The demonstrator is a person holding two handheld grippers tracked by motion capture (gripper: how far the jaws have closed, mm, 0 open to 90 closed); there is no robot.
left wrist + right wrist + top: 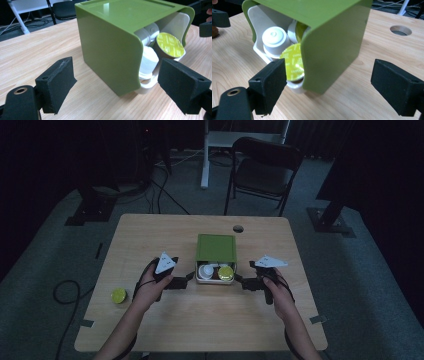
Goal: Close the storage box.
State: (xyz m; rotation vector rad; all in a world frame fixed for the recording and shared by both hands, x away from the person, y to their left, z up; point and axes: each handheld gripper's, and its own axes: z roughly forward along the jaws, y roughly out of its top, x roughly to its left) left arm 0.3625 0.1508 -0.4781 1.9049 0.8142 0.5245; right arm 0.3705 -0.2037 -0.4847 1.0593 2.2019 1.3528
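Observation:
A green box (216,247) stands mid-table, and its white drawer (215,281) is slid partly out toward me. Inside the drawer lie coffee capsules: one with a yellow-green foil lid (226,273) and white ones (206,270). My left gripper (190,277) is open just left of the drawer. In its own view my left gripper (117,77) straddles the box's near corner (112,52) without touching, with the drawer (147,88) and foil capsule (171,45) behind. My right gripper (238,278) is open at the drawer's right. In its own view my right gripper (330,77) frames the box (334,42), foil capsule (293,63) and white capsule (274,40).
A loose capsule with a yellow-green lid (119,295) lies near the table's left edge. A round cable hole (238,228) sits behind the box. A folding chair (265,167) and desk legs stand beyond the table, and cables trail on the floor at the left.

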